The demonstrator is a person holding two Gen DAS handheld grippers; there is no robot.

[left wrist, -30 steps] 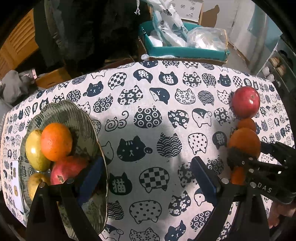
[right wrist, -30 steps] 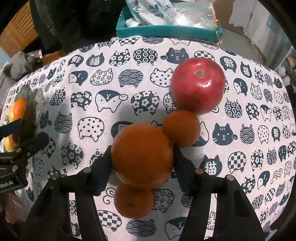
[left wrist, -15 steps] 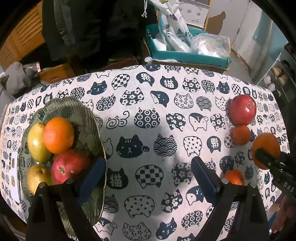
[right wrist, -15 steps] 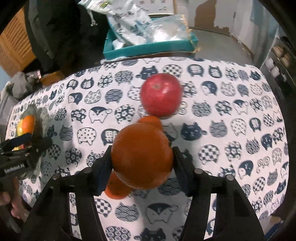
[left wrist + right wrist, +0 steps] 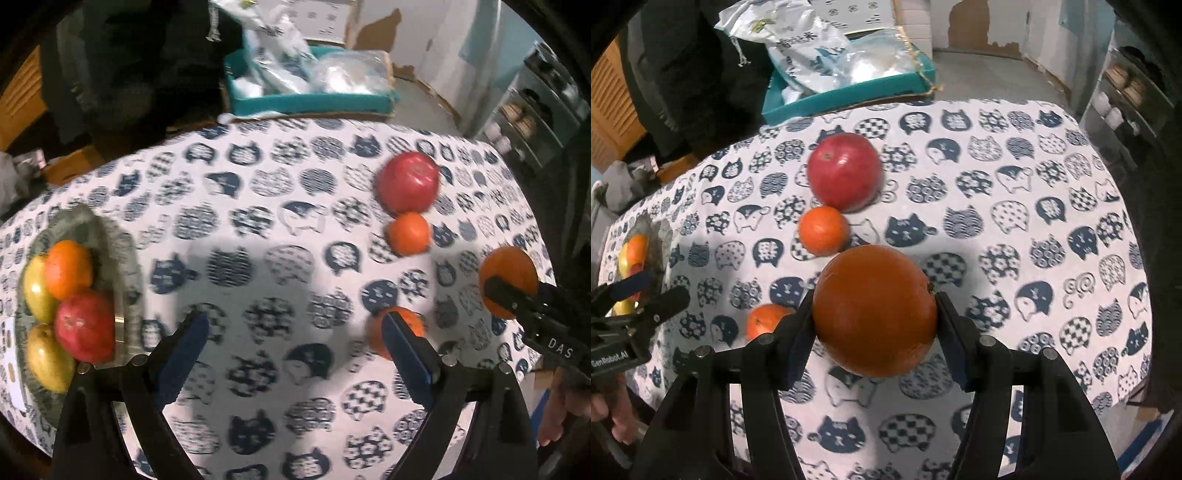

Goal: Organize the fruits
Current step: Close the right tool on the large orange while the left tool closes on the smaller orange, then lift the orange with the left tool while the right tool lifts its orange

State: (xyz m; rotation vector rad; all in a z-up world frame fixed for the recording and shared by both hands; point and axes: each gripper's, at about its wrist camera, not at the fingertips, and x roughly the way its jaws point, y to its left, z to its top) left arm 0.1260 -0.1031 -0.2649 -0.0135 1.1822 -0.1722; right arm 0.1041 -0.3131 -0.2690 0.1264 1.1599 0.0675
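Jaws on the left gripper [image 5: 293, 350] stand wide apart and empty above the patterned desk [image 5: 258, 206], while the right gripper [image 5: 874, 325] has its jaws clamped on a large orange [image 5: 874, 311], lifted clear of the cloth.

Far left, the green plate [image 5: 110, 236] already carries two yellow-green fruits, an orange and a red fruit, heaped close together. Judging by that pile, another round fruit set on top could roll off the shallow rim or knock a neighbour out.

Mid-desk, a small orange [image 5: 764, 320] lies just beside the left jaw tip; a careless sweep might nudge it toward the edge.

Further right, a second small orange [image 5: 823, 230] touches a red apple [image 5: 844, 171].

Only two narrow pads hold the smooth orange, so a fast carry across could let it slip.
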